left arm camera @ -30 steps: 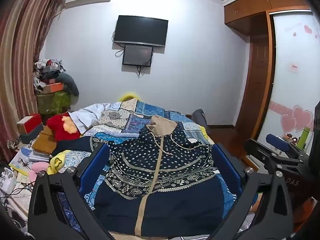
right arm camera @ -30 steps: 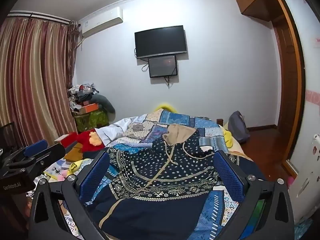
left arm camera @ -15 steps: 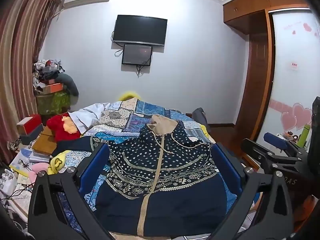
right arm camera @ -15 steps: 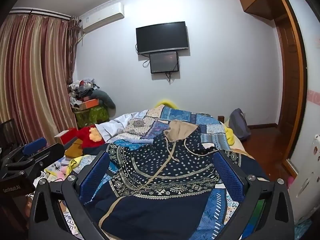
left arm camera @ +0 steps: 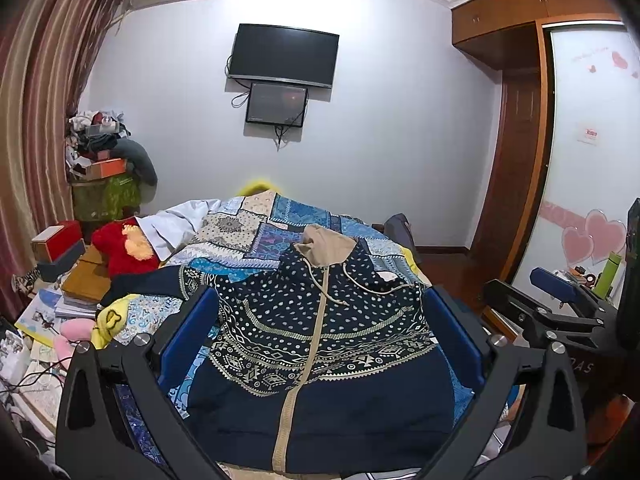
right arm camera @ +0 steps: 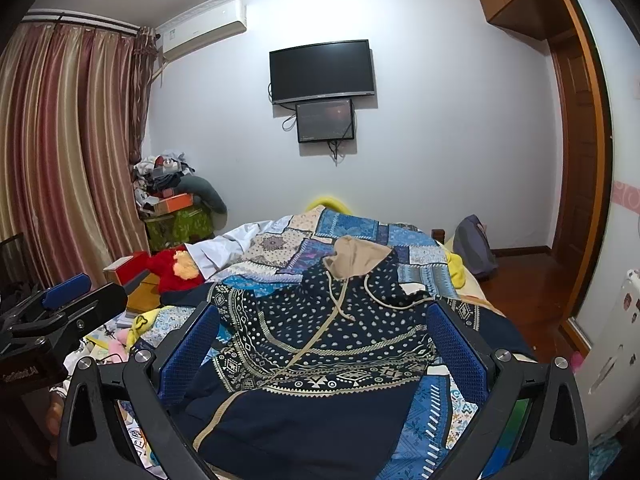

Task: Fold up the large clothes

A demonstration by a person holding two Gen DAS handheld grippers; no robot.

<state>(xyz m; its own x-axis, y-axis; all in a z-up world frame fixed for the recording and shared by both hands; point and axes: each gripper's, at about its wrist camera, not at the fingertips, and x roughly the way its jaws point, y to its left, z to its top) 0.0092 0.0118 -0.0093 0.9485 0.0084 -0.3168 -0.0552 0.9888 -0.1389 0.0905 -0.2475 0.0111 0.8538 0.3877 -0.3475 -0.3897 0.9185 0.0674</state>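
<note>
A navy zip hoodie (left arm camera: 320, 344) with white patterned bands and a beige hood lies face up, spread flat on the patchwork quilt of the bed (left arm camera: 280, 224); it also shows in the right wrist view (right arm camera: 316, 356). Its left sleeve (left arm camera: 152, 280) stretches out to the left. My left gripper (left arm camera: 320, 320) is open and empty, held above the hoodie's near hem. My right gripper (right arm camera: 320, 320) is open and empty, above the hoodie's right side. Each gripper shows at the edge of the other's view.
A red plush toy (left arm camera: 120, 248), boxes and books crowd the left bedside (left arm camera: 72, 280). A pile of clutter (left arm camera: 104, 160) stands by the curtains. A wooden wardrobe and door (left arm camera: 520, 160) are on the right. A TV (left arm camera: 284, 56) hangs on the far wall.
Both grippers have tilted slightly, so the hoodie sits a little lower and closer in both views. The hoodie itself has not moved.
</note>
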